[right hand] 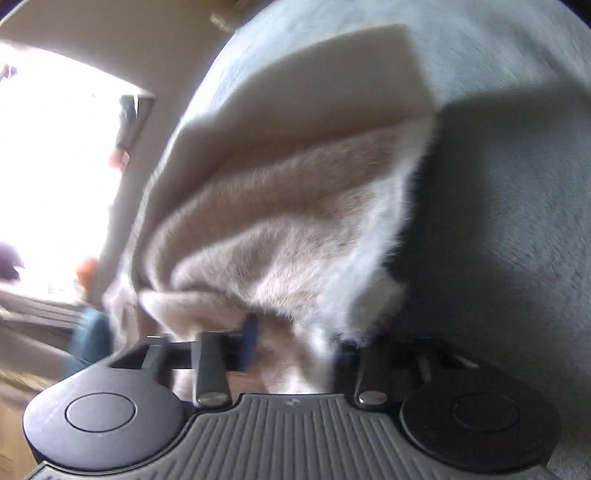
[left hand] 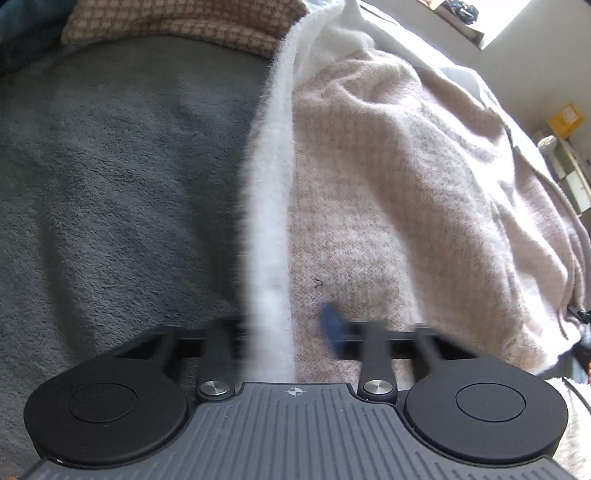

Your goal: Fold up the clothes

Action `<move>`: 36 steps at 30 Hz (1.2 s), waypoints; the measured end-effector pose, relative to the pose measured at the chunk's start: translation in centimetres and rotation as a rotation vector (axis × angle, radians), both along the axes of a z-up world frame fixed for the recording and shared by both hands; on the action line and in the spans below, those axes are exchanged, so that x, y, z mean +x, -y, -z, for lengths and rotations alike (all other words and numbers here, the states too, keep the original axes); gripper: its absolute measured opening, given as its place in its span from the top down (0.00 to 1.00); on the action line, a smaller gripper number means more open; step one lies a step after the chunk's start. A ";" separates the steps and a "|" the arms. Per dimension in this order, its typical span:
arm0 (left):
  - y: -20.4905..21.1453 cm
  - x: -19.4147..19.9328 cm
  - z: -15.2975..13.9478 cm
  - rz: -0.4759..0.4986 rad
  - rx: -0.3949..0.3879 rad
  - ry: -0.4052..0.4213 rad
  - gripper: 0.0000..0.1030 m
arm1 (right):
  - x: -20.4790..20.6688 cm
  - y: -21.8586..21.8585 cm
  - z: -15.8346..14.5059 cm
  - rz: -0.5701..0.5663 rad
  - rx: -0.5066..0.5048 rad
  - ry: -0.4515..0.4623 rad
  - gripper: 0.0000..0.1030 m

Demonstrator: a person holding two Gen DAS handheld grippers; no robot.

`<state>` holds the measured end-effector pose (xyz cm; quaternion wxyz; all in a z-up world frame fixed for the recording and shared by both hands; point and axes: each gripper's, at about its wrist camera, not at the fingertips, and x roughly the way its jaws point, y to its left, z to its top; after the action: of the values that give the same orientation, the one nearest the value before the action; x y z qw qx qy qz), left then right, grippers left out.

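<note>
My left claw (left hand: 273, 332) was clamped on the white fuzzy edge of the pale pink knit sweater (left hand: 388, 177), which ran as a strip up the centre of the left wrist frame. The sweater lay rumpled across the right half, on a grey fleece blanket (left hand: 110, 184); a brown checked cushion (left hand: 177, 22) sat upper left. My right claw (right hand: 291, 347) was pinched narrow on a bunched fold of the same sweater (right hand: 288, 229) at centre frame, a bright window (right hand: 55, 147) at left.
</note>
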<state>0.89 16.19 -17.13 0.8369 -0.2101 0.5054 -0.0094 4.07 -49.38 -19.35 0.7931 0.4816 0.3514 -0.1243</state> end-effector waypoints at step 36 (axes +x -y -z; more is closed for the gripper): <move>-6.7 -5.2 -8.1 0.082 0.061 0.305 0.98 | -11.3 -0.1 -4.6 -0.130 -0.170 -0.149 0.61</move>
<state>-4.33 22.85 -9.02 0.9088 -0.1597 0.3807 -0.0599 -7.28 -49.33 -14.71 0.8092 0.3784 0.4280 -0.1372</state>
